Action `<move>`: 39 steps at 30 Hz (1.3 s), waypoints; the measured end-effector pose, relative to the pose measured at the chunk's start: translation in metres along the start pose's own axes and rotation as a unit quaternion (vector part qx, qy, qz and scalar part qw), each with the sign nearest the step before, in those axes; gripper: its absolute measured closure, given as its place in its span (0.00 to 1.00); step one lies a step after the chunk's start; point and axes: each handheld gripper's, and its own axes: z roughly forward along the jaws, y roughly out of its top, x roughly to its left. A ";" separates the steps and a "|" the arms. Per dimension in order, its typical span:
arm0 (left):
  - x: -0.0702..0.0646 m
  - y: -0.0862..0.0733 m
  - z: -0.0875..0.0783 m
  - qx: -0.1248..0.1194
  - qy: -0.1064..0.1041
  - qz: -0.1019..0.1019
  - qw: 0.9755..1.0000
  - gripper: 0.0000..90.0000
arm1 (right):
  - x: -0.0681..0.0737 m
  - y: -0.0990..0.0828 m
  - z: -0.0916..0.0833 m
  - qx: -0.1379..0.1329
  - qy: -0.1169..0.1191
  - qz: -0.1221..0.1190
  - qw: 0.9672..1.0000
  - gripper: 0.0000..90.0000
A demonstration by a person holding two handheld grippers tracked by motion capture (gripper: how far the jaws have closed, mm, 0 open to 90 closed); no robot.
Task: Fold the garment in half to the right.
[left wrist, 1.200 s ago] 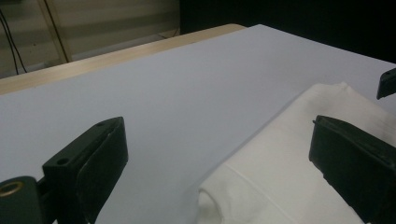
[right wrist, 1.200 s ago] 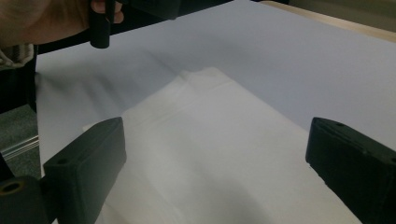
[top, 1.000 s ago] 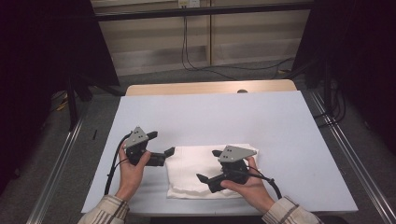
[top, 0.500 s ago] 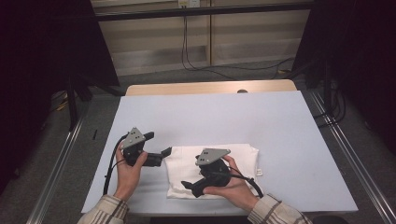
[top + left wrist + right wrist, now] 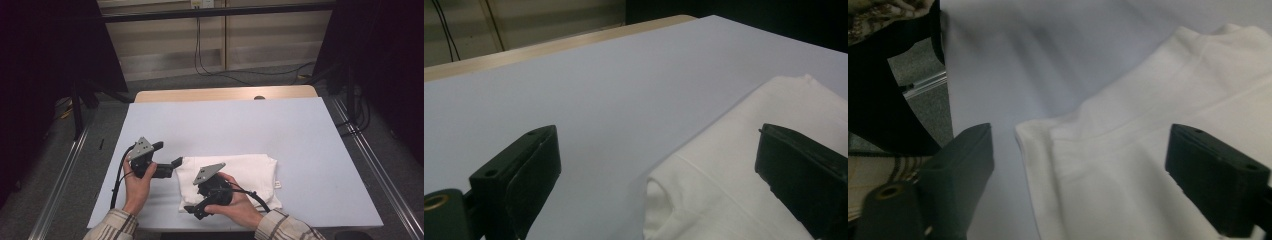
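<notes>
Work in hand: a folded white cloth (image 5: 235,180) is being handled on the pale blue table (image 5: 240,125) with 2 hand-held grippers; a further fold or a lift by its left edge is judged to be the aim.
Done so far: the cloth is already folded into a flat, roughly rectangular stack of layers, with a rolled fold seen at its near left corner in the left gripper view (image 5: 659,200).
Left to do: no grasp has been made yet; both grippers must still be closed on the cloth's left side before anything can be lifted or folded.
Cloth position: it lies flat on the near half of the table, slightly right of centre, with a small tag at its right edge (image 5: 278,184).
Left gripper (image 5: 175,164): held level just left of the cloth's far left corner, jaws wide apart, nothing gripped; the cloth's edge is seen between the jaws, with 1 jaw over the fabric.
Right gripper (image 5: 192,211): held over the cloth's near left corner, pointing left and toward the near edge; its jaws have just been closing a little but are seen wide apart, with the cloth's corner (image 5: 1043,135) between them and not pressed.
Judgement: an early stage, with the grasp only being lined up.
</notes>
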 end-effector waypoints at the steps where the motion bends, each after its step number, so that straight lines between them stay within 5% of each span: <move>1: 0.000 0.000 0.000 0.000 0.000 0.000 1.000 0.05 | 0.001 0.000 0.002 0.000 0.006 0.001 1.000 0.17; 13: 0.000 -0.001 0.000 0.008 0.014 0.012 1.000 0.05 | 0.009 0.005 0.020 0.020 0.025 -0.037 0.999 0.24; 19: 0.001 -0.002 0.001 0.011 0.014 0.011 1.000 0.05 | 0.014 0.004 0.023 0.030 0.020 -0.050 0.998 0.45; 39: 0.006 -0.004 0.000 0.012 0.026 0.010 1.000 0.05 | 0.026 0.000 0.031 0.046 -0.042 -0.084 0.995 0.66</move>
